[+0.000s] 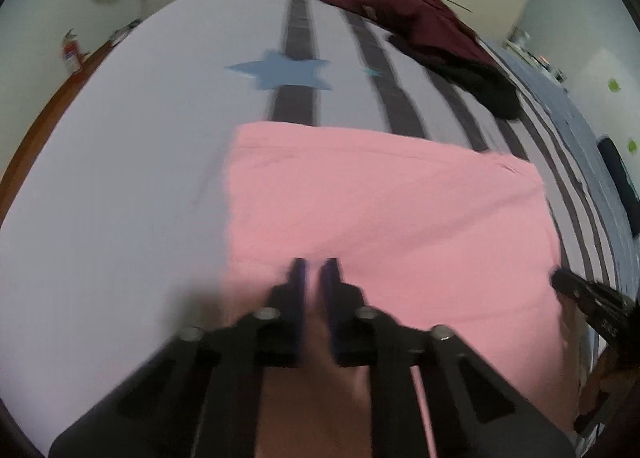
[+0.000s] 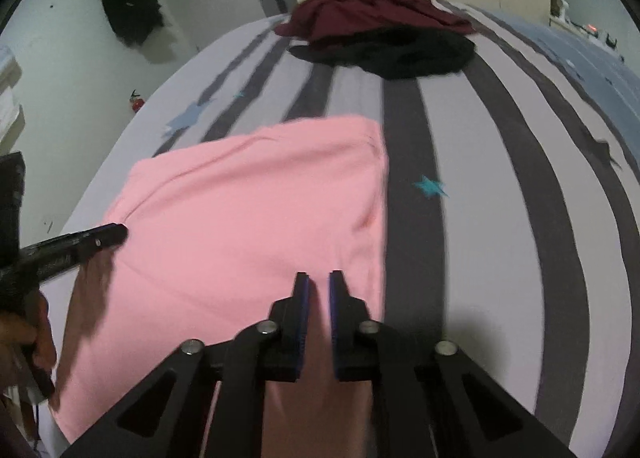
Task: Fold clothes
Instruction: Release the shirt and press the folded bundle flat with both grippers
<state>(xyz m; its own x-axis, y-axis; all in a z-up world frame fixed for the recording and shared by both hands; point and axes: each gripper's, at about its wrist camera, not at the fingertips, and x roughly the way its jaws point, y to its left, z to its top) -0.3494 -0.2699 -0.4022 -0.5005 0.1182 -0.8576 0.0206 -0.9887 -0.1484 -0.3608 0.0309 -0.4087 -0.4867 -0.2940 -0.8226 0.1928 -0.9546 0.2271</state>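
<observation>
While both grippers hovered over the near edge of the pink garment, that cloth lay spread in a rough rectangle on the striped bedsheet, smooth but for a few shallow creases. In the left wrist view the left gripper had its fingers drawn to a narrow slot above the pink fabric near the cloth's left side; the picture was blurred, and a fold of pink showed in the slot, gripped between the pads. The right gripper likewise stood nearly closed, with pink fabric pinched between its blue-lined pads near the garment's right edge, just beside a dark stripe of the sheet. Each tool appeared at the border of the other's view, and a hand wrapped the left gripper's handle. Farther up the bed, well apart from the pink garment, a maroon garment sat heaped on top of a black garment. A light blue star marked the sheet beyond the pink cloth, and a dark item hung on the wall beside a door.
</observation>
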